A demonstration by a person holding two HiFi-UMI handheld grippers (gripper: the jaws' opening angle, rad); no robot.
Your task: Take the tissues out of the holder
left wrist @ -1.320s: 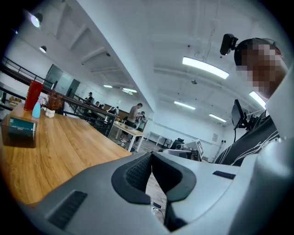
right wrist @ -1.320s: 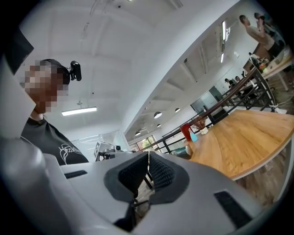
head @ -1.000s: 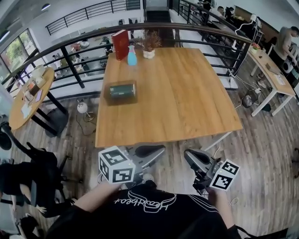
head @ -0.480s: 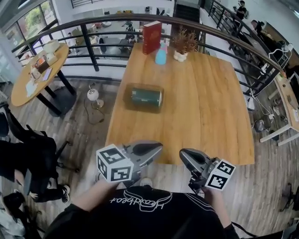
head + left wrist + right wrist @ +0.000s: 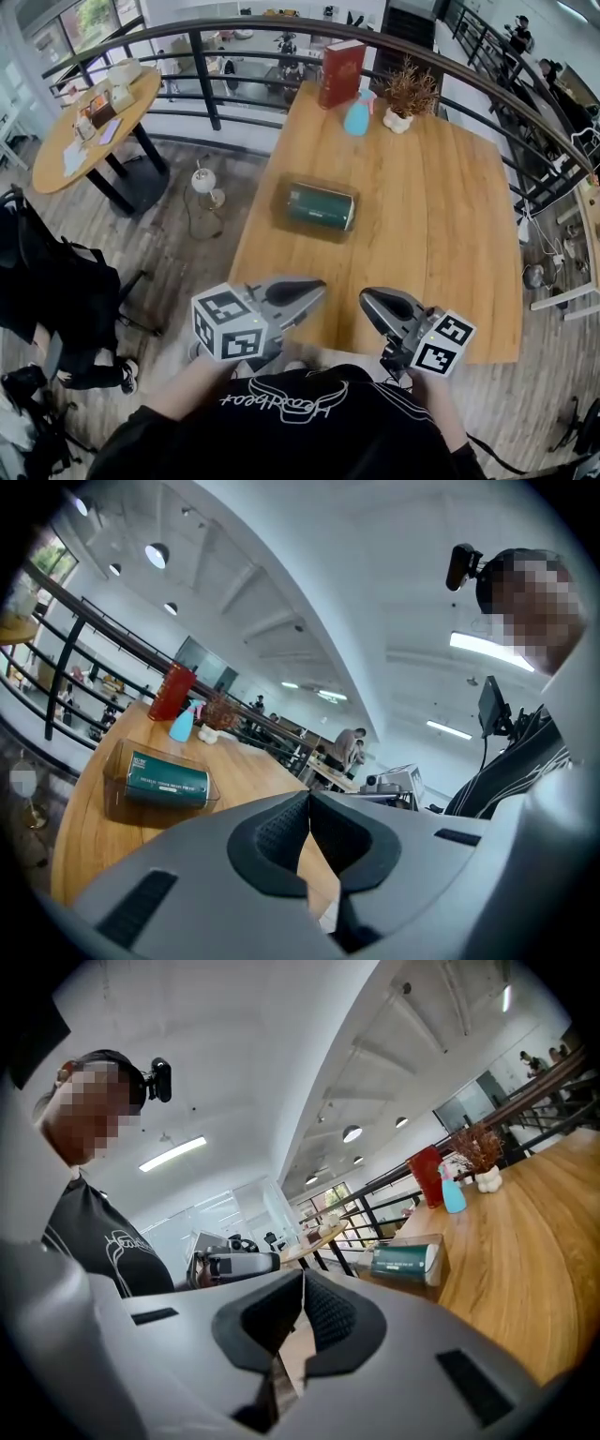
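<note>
A clear holder (image 5: 320,208) with a dark green tissue pack inside lies on the wooden table (image 5: 441,244), left of its middle. The holder also shows in the left gripper view (image 5: 161,780) and the right gripper view (image 5: 409,1263). My left gripper (image 5: 317,289) is shut and empty, held over the table's near edge. My right gripper (image 5: 367,299) is shut and empty beside it, at the same near edge. Both are well short of the holder. In the gripper views the pads meet, left gripper (image 5: 309,819), right gripper (image 5: 303,1299).
At the table's far edge stand a red book (image 5: 341,73), a blue spray bottle (image 5: 356,116) and a small potted plant (image 5: 405,97). A black railing (image 5: 202,66) runs behind the table. A round table (image 5: 89,127) stands at far left, a dark chair (image 5: 47,281) nearer left.
The view has shifted: the table and holder now sit lower and more to the right, so I have moved closer. Both grippers keep their pose, shut.
</note>
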